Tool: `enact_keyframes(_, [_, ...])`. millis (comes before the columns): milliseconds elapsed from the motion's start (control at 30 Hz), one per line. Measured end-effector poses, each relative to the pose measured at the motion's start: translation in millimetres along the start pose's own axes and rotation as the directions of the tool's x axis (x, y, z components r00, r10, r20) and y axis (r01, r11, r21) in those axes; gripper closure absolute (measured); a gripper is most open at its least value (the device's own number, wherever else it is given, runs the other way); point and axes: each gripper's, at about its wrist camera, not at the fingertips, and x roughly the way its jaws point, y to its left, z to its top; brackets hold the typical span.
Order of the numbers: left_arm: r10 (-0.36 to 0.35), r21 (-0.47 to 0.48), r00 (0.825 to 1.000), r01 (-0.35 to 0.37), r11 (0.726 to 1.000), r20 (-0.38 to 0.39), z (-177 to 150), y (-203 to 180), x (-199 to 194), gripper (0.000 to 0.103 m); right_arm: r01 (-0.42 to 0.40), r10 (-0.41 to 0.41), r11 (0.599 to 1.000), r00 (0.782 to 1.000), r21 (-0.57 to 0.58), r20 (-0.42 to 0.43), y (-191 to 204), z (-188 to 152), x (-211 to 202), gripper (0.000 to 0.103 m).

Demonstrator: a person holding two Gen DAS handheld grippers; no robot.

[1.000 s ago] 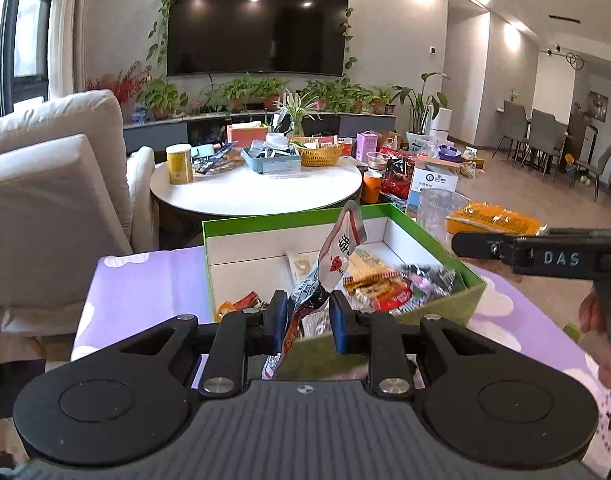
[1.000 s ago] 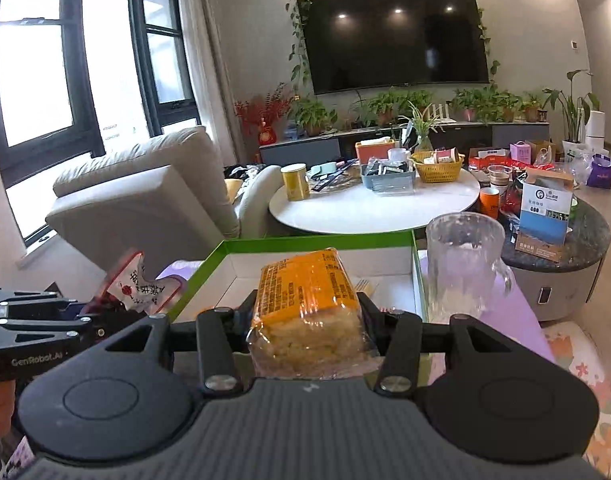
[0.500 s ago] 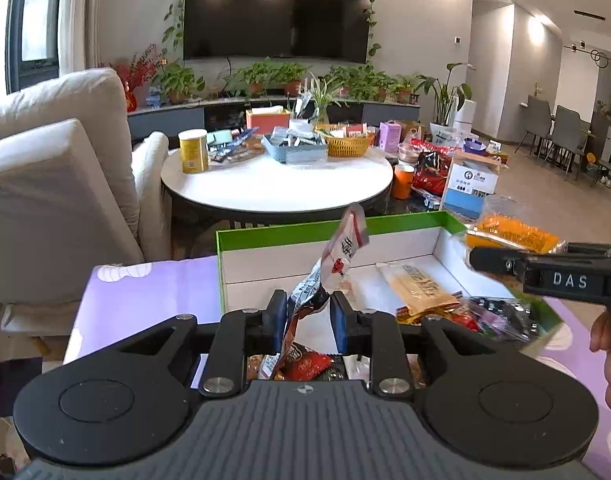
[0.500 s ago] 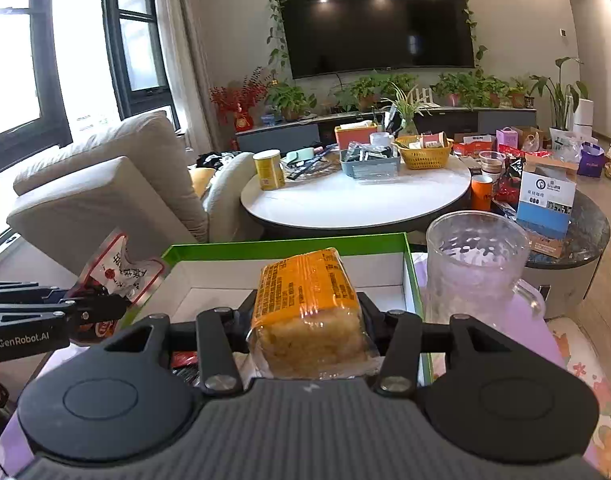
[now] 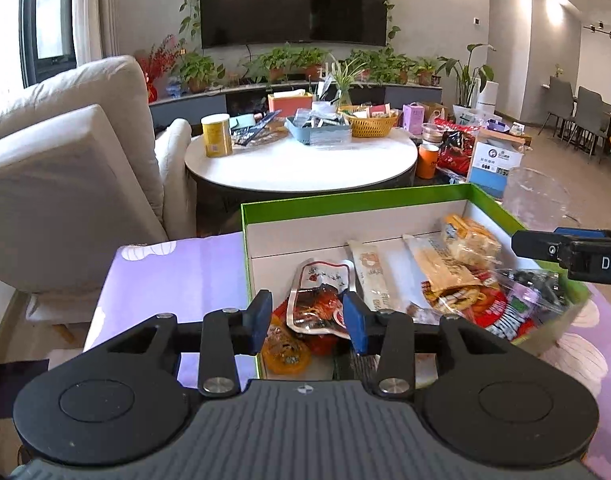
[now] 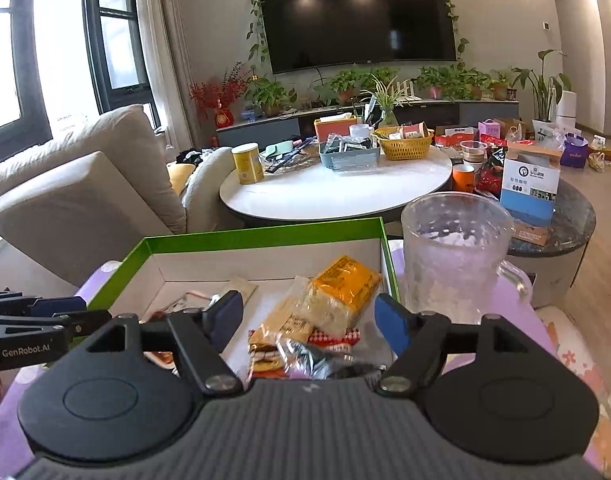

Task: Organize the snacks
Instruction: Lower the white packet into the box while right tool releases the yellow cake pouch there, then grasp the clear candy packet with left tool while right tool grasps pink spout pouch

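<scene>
The near edge of the green box (image 5: 357, 202) is hidden behind both grippers. Inside it lie the snacks: a red packet (image 5: 319, 304) near its left wall and an orange cake pack (image 6: 345, 284) by its right wall. The left gripper (image 5: 307, 318) jaws have just spread. The right gripper (image 6: 309, 320) jaws also opened wider; both hold nothing.

"GenRobot.AI" stands on the left tool (image 6: 45, 314); "DA" on the right tool (image 5: 545, 250).
</scene>
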Motion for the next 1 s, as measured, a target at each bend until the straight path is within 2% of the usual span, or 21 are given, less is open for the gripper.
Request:
enact_keyframes(200, [-0.011,0.008,1.000,0.011,1.000,0.024,-6.9,-4.3,-31.7,0.066,0.001,-0.001,1.000,1.000,-0.009,0.027,3.3,0.9,-24.5,0.052])
enact_keyframes(400, [-0.043,0.022,0.999,0.043,0.999,0.004,-24.0,-10.9,-53.4,0.066,0.007,-0.007,1.000,1.000,-0.016,0.020,1.1,-7.5,-44.3,0.052])
enact_keyframes(567, [-0.059,0.015,0.996,0.060,0.998,-0.066,-49.6,-17.8,-52.3,0.066,-0.005,0.005,1.000,1.000,0.011,-0.003,-2.8,-23.5,-57.5,0.052])
enact_keyframes(667, [-0.044,0.025,0.994,0.047,0.999,-0.096,-60.4,-24.3,-47.2,0.066,-0.021,0.021,1.000,0.999,0.011,-0.034,-1.2,-35.3,-63.0,0.052])
enact_keyframes(833, [-0.063,0.035,0.990,0.068,0.997,-0.127,-66.1,-33.8,-38.6,0.066,-0.017,0.013,0.997,0.998,-0.070,-0.060,8.8,-55.4,-72.2,0.052])
enact_keyframes(1000, [-0.058,0.043,0.987,0.065,0.997,-0.149,-70.3,-42.9,-29.5,0.066,-0.065,0.053,0.985,0.996,-0.160,-0.077,14.6,-71.5,-80.3,0.052])
